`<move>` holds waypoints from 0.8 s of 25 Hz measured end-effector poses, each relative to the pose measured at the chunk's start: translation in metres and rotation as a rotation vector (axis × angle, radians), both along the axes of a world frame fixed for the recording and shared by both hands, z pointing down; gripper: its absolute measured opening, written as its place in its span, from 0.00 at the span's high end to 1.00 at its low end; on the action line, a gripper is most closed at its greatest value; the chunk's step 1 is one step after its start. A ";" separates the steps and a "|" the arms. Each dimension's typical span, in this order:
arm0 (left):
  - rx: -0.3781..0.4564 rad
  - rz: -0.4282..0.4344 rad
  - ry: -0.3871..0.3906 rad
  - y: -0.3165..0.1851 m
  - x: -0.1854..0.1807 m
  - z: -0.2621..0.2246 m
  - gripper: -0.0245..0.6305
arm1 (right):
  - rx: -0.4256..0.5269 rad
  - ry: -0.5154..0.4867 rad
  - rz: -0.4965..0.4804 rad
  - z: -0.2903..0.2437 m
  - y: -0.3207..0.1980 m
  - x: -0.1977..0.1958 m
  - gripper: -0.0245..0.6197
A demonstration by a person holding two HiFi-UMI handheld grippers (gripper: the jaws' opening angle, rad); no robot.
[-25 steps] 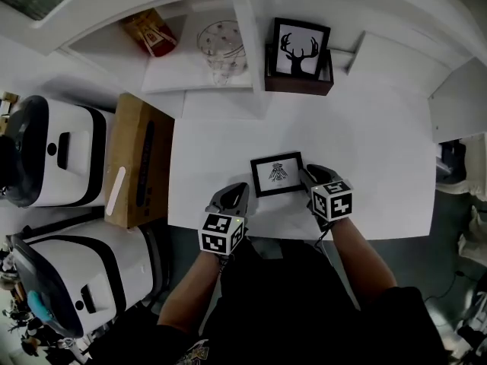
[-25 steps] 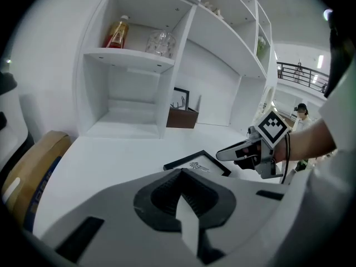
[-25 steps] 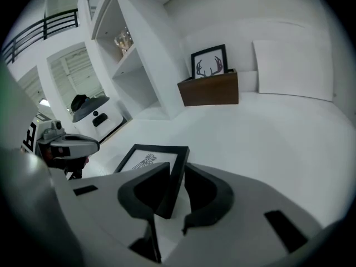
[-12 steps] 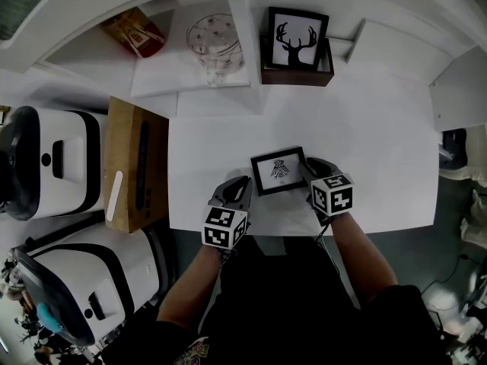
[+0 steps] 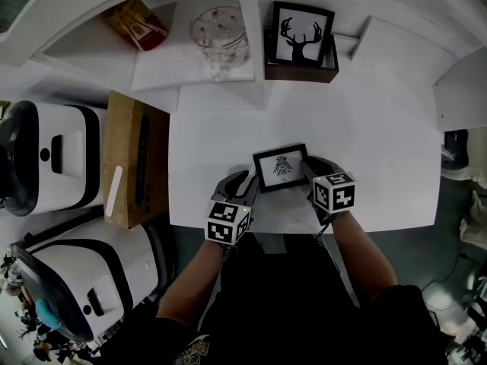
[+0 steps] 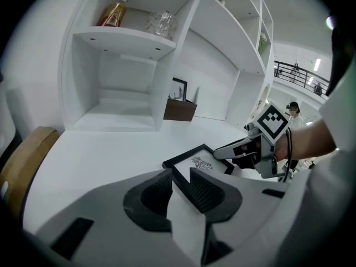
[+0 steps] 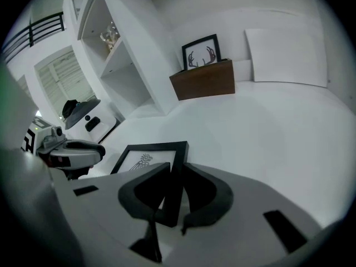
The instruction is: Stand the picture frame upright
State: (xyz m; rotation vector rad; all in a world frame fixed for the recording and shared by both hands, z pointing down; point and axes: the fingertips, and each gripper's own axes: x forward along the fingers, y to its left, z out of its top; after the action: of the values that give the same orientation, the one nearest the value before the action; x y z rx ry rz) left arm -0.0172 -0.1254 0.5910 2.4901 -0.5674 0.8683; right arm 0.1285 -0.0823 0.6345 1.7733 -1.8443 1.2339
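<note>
The small black picture frame (image 5: pixel 281 167) with a bird print lies tilted near the white table's front edge, its right side raised. My right gripper (image 5: pixel 310 170) is shut on the frame's right edge; in the right gripper view both pads press on that black edge (image 7: pixel 177 174), and the jaws are closing. My left gripper (image 5: pixel 247 183) is at the frame's near left corner. Its jaws are opening, and the corner (image 6: pixel 179 174) sits between them with a gap to each pad. The print (image 6: pixel 203 161) faces up.
At the back a deer picture stands in a brown wooden box (image 5: pixel 302 61). Beside it are white shelf compartments holding a glass (image 5: pixel 219 36) and a red packet (image 5: pixel 137 23). A cardboard box (image 5: pixel 135 158) and white machines (image 5: pixel 46 154) stand left of the table (image 5: pixel 365 143).
My left gripper has moved forward to the frame's left corner and its jaws have spread from shut. The right gripper stays on the frame's right edge.
</note>
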 end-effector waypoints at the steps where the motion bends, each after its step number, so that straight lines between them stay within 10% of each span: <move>1: -0.003 0.000 -0.002 0.000 0.000 0.001 0.81 | -0.001 -0.014 0.017 0.000 0.000 0.001 0.85; 20: -0.334 -0.125 0.118 0.015 0.012 0.026 0.73 | 0.021 -0.216 0.148 -0.005 0.005 0.005 0.86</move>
State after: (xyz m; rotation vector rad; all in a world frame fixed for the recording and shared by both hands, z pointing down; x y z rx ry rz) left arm -0.0050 -0.1106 0.6167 2.1622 -0.4877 0.6991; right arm 0.1337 -0.0773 0.6294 1.8821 -1.8724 1.5206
